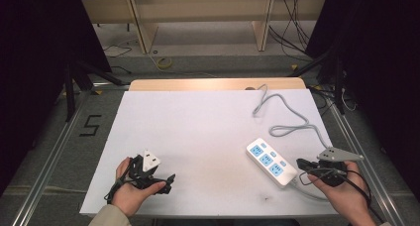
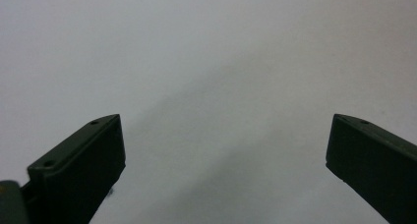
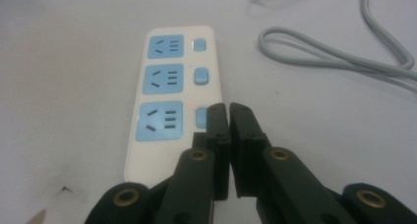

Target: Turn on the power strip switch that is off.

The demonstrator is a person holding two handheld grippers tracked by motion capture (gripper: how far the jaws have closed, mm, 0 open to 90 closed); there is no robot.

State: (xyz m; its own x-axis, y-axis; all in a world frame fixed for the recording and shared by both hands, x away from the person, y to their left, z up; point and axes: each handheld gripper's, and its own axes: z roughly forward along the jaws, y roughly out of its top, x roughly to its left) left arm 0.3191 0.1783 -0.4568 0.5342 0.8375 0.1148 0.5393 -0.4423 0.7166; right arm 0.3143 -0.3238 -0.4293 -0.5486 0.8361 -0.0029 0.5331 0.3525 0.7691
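Note:
A white power strip [image 1: 271, 161] with three blue sockets and three blue switches lies on the right of the white table [image 1: 198, 132]. Its grey cable [image 1: 292, 127] loops away toward the far edge. My right gripper [image 1: 300, 163] is shut with nothing between its jaws. In the right gripper view its tips [image 3: 228, 108] sit at the nearest switch of the power strip [image 3: 169, 86], beside the cable [image 3: 344, 57]; whether they touch it I cannot tell. My left gripper [image 1: 166, 182] rests at the front left, open and holding nothing, its jaws [image 2: 226, 121] spread wide over bare table.
A wooden strip [image 1: 218, 84] runs along the table's far edge. Beyond it are a wooden shelf frame [image 1: 198, 18] and loose cables on the floor [image 1: 292, 32]. A small dark mark [image 1: 267, 198] sits near the front edge. Metal rails [image 1: 54, 151] flank the table.

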